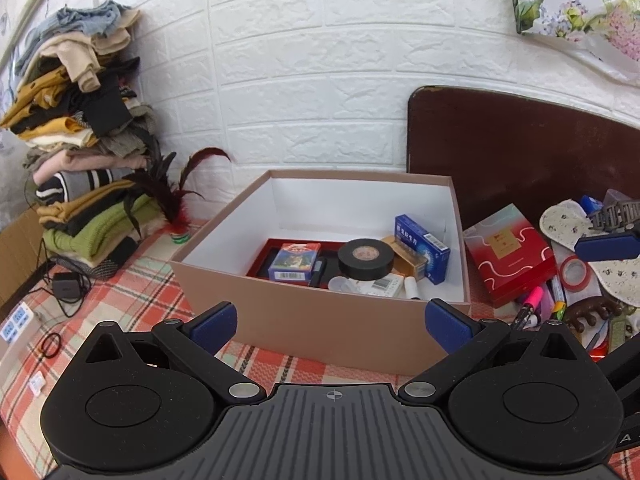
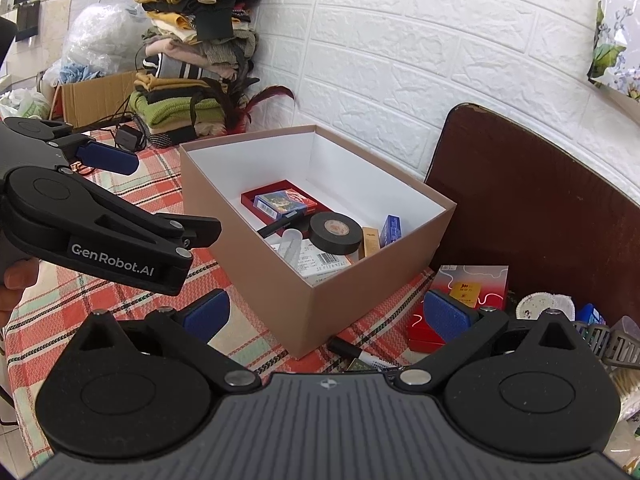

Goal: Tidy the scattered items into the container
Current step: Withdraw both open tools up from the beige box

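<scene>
- Cardboard box (image 1: 304,320), open top, white inside, sits on the plaid tablecloth (image 1: 132,292) close to the white brick wall (image 1: 320,60).
- Inside the box: black tape roll (image 1: 365,259) lying on top of the other things, blue card pack (image 1: 294,266) resting in a red tray (image 1: 264,258), blue medicine carton (image 1: 420,248) propped toward the right wall, white labelled packet (image 2: 320,262) underneath.
- Outside, just right of the box: red-and-white gift box (image 1: 508,254), red tape ring (image 1: 575,274), pink marker (image 1: 533,298), patterned insoles (image 1: 568,220), grey hair claw (image 1: 612,214), brown comb (image 1: 592,312). All piled together in front of a dark brown board (image 1: 520,152).
- Black marker (image 2: 360,354) lying on the cloth at the near corner of the box.
- Left gripper (image 1: 330,322): jaws spread wide, nothing between them, hovering in front of the box's near wall.
- Right gripper (image 2: 326,312): also spread wide, nothing held, above the box's near corner.
- Far left: stack of folded clothes (image 1: 80,120), feather shuttlecock (image 1: 176,216), black charger (image 1: 66,286), black hair tie (image 1: 51,345).
</scene>
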The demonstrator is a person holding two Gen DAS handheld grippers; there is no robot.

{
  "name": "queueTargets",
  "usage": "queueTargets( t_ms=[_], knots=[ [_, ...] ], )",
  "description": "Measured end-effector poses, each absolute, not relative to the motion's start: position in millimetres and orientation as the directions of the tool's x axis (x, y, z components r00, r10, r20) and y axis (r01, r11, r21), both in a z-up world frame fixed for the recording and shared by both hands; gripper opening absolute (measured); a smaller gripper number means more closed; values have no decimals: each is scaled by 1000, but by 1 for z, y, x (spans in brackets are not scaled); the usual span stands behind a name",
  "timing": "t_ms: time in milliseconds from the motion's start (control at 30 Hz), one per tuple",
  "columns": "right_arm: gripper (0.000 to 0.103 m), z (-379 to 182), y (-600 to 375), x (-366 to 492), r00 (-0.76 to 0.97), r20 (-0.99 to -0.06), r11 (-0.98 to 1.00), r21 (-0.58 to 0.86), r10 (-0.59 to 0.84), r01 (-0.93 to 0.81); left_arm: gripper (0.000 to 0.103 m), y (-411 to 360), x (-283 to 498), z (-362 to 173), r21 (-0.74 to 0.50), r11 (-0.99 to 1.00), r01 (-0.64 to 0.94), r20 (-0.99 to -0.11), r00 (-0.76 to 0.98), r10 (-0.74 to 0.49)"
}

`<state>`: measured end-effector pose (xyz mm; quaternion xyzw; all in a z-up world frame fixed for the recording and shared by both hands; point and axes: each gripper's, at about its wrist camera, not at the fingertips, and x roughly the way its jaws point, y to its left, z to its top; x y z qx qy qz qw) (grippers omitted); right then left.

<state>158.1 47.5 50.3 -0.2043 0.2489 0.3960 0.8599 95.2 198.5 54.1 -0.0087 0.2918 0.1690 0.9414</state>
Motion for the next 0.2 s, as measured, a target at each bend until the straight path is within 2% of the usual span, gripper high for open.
queueTargets(
  t_ms=[200],
  knots=[
    [103,49,46,158,563,-592,604,-154,577,-782,103,199,93,52,71,941,-332,-531,786,318]
  ],
)
